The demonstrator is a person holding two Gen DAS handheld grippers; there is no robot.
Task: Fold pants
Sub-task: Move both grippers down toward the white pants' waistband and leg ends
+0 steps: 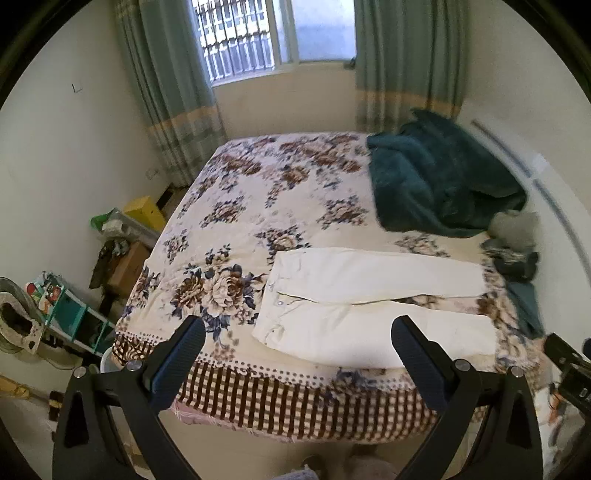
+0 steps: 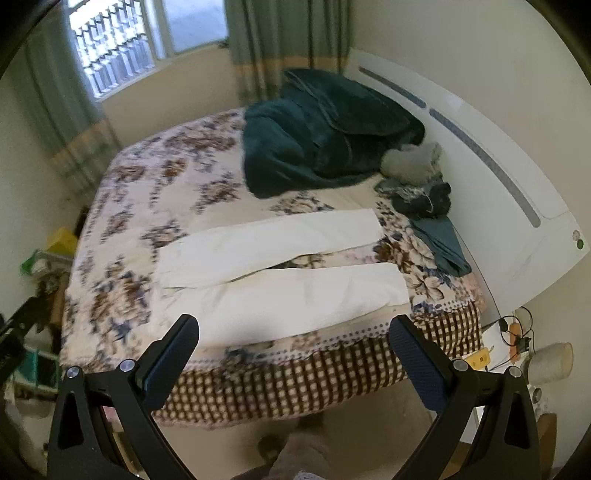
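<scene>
Pants (image 1: 369, 310) lie flat, waistband left, legs right (each gripper (image 1: 297, 341) (image 2: 293, 341) gapes, empty).

A home bedroom: a bed (image 1: 229, 236) with floral cover fills mid-frame, curtained window (image 1: 255, 33) at top, headboard (image 2: 480, 155) at right.

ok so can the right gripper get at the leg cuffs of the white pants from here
Probably yes. The right gripper is open and holds nothing, and the white pants lie flat near the bed's front edge, cuffs to the right. Nothing sits between them; the dark clothes lie beyond.
</scene>
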